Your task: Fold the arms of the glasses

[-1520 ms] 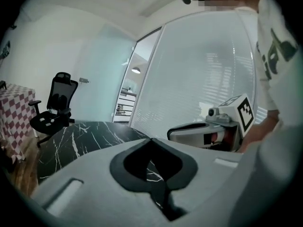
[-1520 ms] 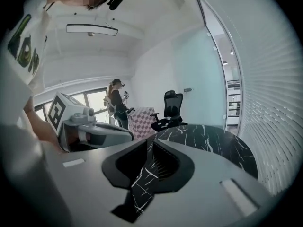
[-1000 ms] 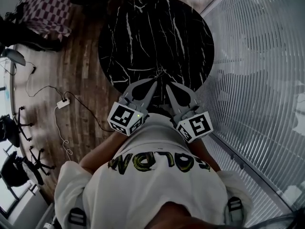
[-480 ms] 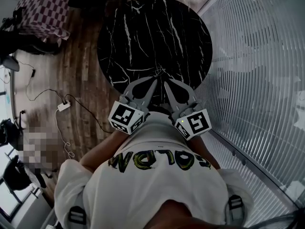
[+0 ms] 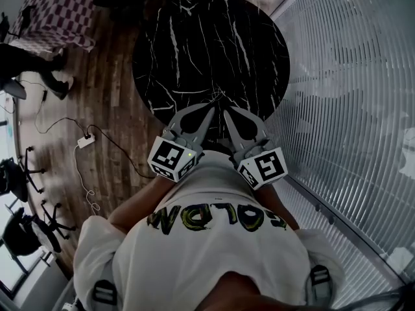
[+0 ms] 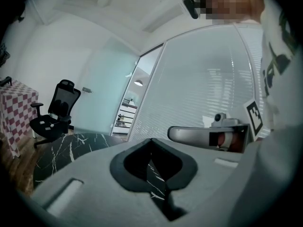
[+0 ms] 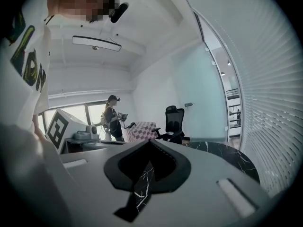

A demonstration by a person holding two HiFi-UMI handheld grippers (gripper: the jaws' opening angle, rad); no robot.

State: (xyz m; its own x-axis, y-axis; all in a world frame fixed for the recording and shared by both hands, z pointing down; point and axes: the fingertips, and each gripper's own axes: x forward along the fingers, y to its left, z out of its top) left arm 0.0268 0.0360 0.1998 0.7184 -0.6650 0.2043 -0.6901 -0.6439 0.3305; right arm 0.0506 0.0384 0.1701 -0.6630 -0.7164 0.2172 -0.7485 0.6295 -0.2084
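My left claw (image 5: pixel 211 110) and right claw (image 5: pixel 226 114), both closed and empty, hover lower-middle over the counter (image 5: pixel 194 37); with the glasses indistinct, I can't judge the step.

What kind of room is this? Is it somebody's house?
Probably an office or meeting room, not a house. There is a black swivel office chair, a long glass wall with blinds, and a round black marble table on a wooden floor.

Wiry thing (image 5: pixel 216 99) at table (image 5: pixel 194 44) near rim, prob. glasses: too tiny for detail.
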